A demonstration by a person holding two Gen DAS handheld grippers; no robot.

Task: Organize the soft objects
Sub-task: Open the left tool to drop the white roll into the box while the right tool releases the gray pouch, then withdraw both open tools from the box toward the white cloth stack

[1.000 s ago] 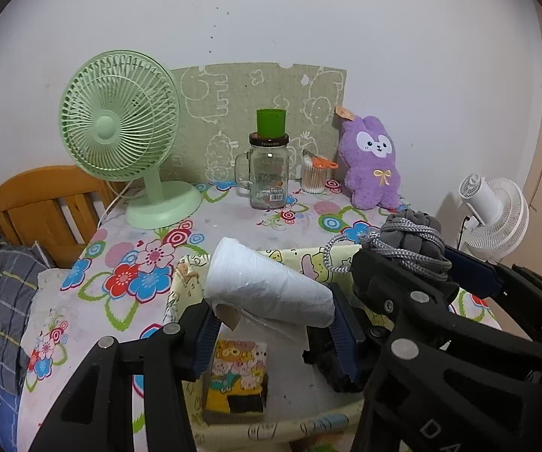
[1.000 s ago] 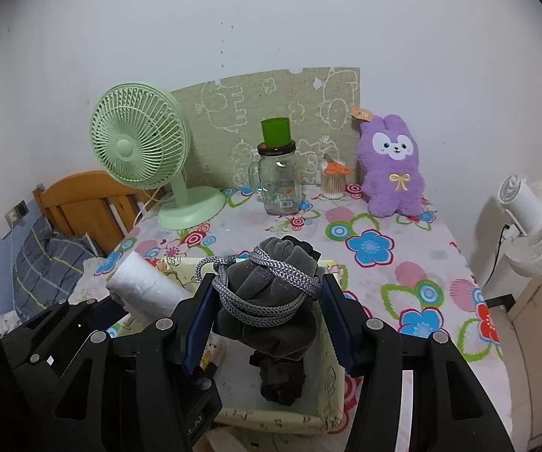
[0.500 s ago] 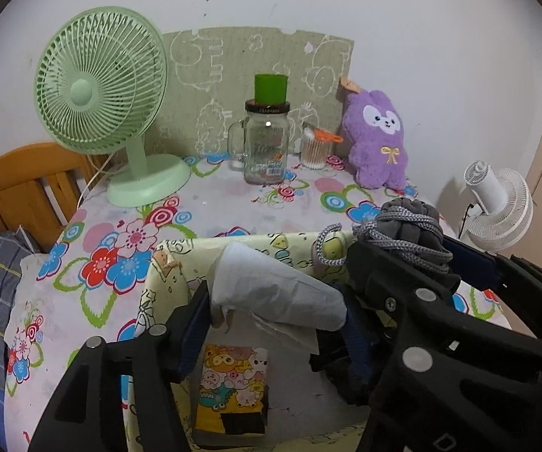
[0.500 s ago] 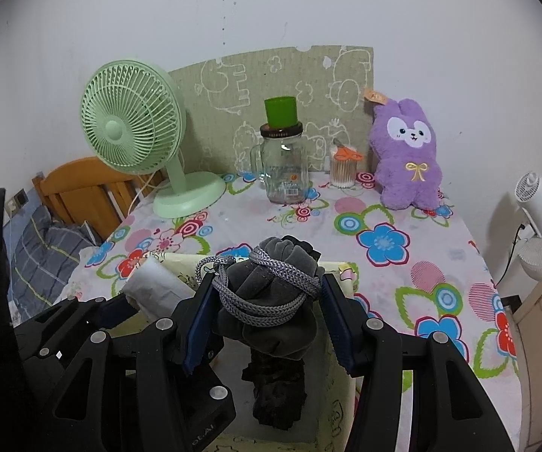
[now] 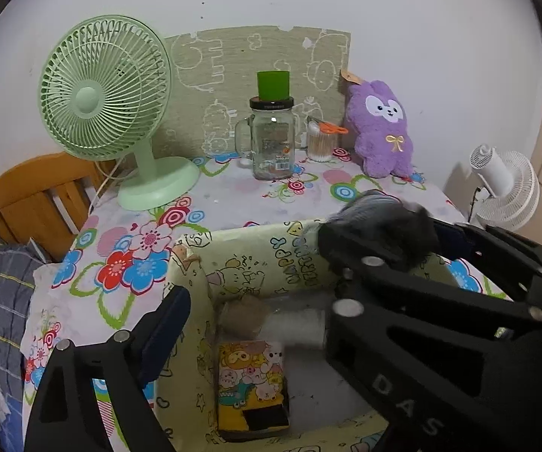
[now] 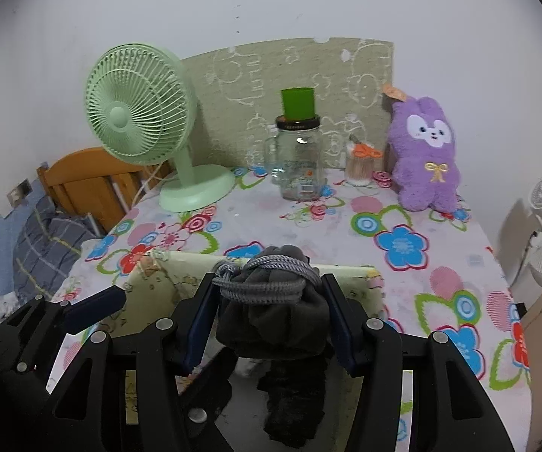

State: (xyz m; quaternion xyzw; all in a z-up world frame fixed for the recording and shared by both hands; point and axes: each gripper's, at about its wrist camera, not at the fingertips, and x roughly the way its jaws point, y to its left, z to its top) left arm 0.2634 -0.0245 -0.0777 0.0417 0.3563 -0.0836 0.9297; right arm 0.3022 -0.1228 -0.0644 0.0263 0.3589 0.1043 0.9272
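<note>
A yellow-green cartoon fabric box stands on the flowered table. My left gripper hovers over it with its jaws opening and nothing pressed between them. Its right finger is hidden behind the other gripper. A white paper roll lies blurred on the box floor, beside a cartoon tissue pack. My right gripper is shut on a grey drawstring pouch, low over the box rim, with dark cloth hanging beneath. A purple plush rabbit sits at the back right.
A green desk fan stands at the back left. A glass jar with a green cup on it and a cotton-swab tub stand against a cartoon board. A white fan stands beyond the table's right edge, and a wooden headboard and plaid bedding are on the left.
The left jaws have spread wide and the white roll has dropped from them to the box floor. The right gripper has sunk lower over the box with the pouch.
</note>
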